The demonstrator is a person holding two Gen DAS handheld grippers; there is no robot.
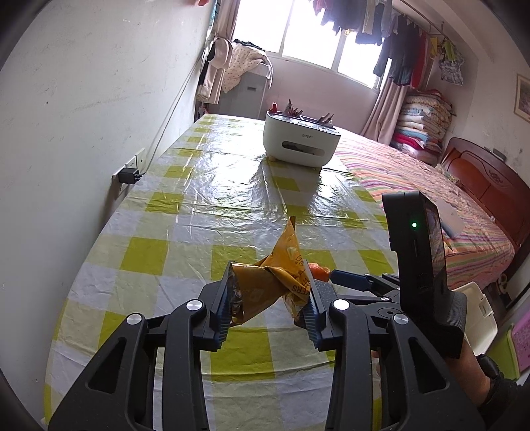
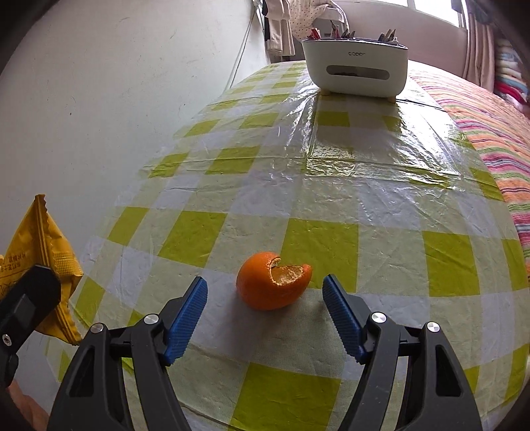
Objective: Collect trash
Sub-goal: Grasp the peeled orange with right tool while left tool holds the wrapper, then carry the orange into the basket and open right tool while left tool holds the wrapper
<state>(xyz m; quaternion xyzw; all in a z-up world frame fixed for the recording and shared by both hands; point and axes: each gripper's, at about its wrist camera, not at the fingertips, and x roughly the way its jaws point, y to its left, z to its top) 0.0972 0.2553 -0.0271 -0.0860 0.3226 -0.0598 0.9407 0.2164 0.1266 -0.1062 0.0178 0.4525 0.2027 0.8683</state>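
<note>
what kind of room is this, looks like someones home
Most likely a bedroom in a lived-in home. A bed with a striped cover and wooden headboard sits beside the checked table, folded quilts are stacked by the window, and laundry hangs on a rail above.

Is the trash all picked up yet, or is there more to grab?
Not yet. The left claw is shut on the crumpled yellow snack wrapper, so that piece is in hand. The orange peel lies on the checkered tablecloth between the open right claw fingers, not grabbed. Nothing looks thrown away.
</note>
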